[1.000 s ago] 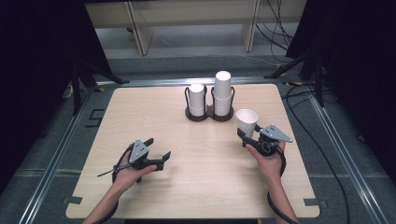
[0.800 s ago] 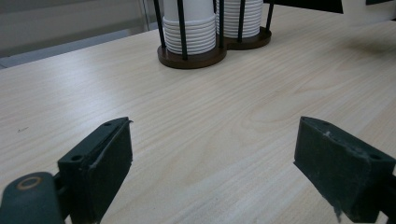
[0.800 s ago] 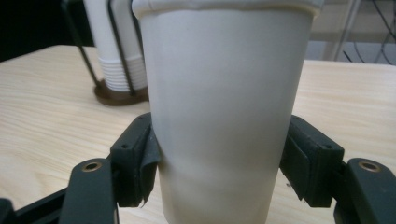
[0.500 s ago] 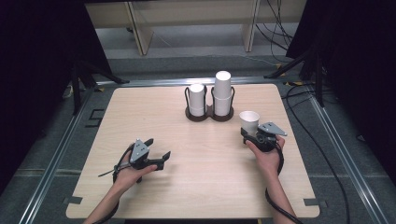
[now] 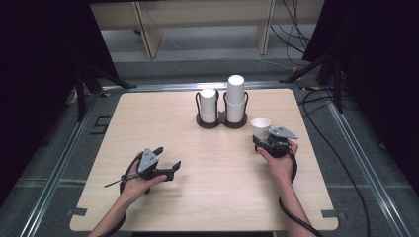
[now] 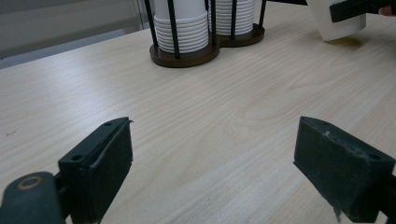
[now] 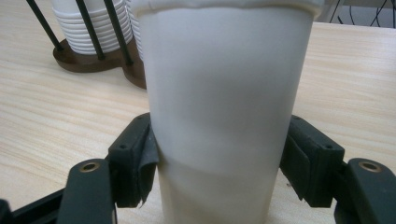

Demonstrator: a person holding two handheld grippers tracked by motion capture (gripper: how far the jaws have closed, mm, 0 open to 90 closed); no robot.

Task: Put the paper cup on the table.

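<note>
A white paper cup [image 5: 260,126] stands upright on the table's right side, in front of the cup holder. My right gripper [image 5: 262,140] has its pads against the cup's [image 7: 219,93] lower walls on both sides; its jaws have just been opening a little with the cup still between them. The cup's base seems to rest on the wood [image 6: 337,28]. My left gripper [image 5: 168,157] lies low over the near left of the table, open, with bare wood between its pads [image 6: 107,168].
A dark two-slot wire cup holder [image 5: 221,121] stands at the back centre with a short stack of white cups [image 5: 208,103] and a taller stack [image 5: 235,96]. The wooden table [image 5: 222,197] ends in metal rails; cables lie on the floor at the right.
My right hand has come down slightly with the cup, which was tilted and now stands upright on the table. The left hand has stayed still.
</note>
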